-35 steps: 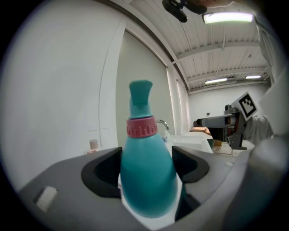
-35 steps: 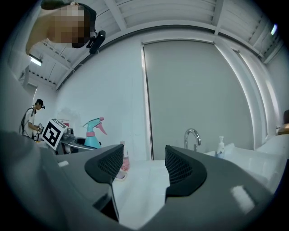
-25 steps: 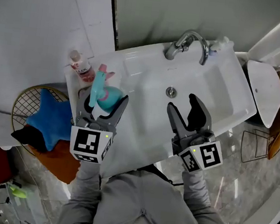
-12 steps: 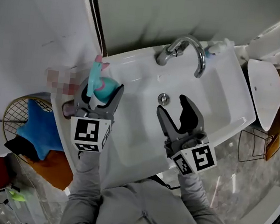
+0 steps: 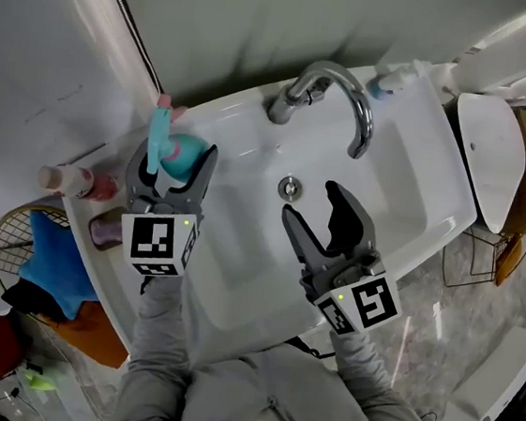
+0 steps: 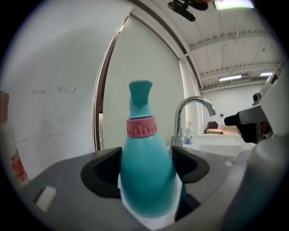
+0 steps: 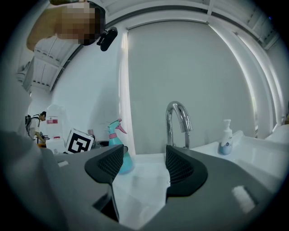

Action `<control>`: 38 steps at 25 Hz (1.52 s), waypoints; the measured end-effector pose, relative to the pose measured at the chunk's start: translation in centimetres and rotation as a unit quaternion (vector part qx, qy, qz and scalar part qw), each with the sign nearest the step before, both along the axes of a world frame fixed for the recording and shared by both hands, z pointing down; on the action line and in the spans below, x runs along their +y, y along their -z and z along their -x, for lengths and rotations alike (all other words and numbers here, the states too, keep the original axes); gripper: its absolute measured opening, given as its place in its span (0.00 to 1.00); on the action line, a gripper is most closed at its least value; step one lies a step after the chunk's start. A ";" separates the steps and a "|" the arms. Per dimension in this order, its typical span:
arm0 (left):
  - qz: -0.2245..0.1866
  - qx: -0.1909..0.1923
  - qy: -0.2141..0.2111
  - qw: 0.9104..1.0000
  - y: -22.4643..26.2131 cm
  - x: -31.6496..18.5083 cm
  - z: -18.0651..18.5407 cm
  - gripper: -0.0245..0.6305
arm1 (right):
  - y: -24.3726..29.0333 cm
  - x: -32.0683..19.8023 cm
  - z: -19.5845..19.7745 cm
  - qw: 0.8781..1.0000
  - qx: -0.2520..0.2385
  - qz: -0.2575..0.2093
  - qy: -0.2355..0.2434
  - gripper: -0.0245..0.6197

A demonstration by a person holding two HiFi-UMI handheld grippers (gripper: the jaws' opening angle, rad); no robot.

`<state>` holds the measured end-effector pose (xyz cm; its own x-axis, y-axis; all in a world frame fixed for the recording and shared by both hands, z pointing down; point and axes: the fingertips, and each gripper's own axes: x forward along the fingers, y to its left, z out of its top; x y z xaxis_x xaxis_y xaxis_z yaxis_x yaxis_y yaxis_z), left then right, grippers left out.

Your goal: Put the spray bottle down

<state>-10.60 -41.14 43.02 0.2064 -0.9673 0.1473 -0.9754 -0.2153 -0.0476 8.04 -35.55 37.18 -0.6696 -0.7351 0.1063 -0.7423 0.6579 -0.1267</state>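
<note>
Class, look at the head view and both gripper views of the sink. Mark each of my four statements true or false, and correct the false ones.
1. The left gripper is shut on the spray bottle. True.
2. The right gripper holds the soap dispenser. False: it is open and empty over the sink; the dispenser stands at the sink's far corner, past the faucet.
3. The spray bottle is teal with a pink collar. True.
4. The spray bottle lies on its side in the basin. False: it is upright between the left gripper's jaws, by the sink's left edge.
</note>
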 end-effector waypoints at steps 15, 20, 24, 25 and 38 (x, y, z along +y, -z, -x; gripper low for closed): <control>0.000 -0.037 0.013 0.999 -2.5 -3.6 0.2 0.64 | -1.5 -1.9 -0.9 1.000 0.004 0.016 -0.013 0.49; -0.016 -0.038 0.011 0.999 -2.2 -3.4 -0.3 0.64 | -1.5 -1.7 -1.2 1.000 0.004 0.014 -0.016 0.49; -0.017 -0.047 0.009 0.999 -2.5 -2.9 -0.3 0.64 | -1.4 -1.5 -1.1 1.000 0.004 0.014 -0.016 0.49; -0.018 -0.047 0.009 0.999 -2.5 -2.9 -0.3 0.64 | -1.4 -1.5 -1.1 1.000 0.004 0.014 -0.017 0.49; -0.030 -0.037 0.000 0.999 -1.1 -1.6 -0.5 0.66 | -0.8 -0.1 -1.2 1.000 0.006 0.011 -0.016 0.49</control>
<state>-10.07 -42.78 44.08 0.1964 -0.9750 0.1042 -0.9688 -0.2093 -0.1328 9.28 -35.69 37.99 -0.6441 -0.7539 0.1294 -0.7647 0.6307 -0.1320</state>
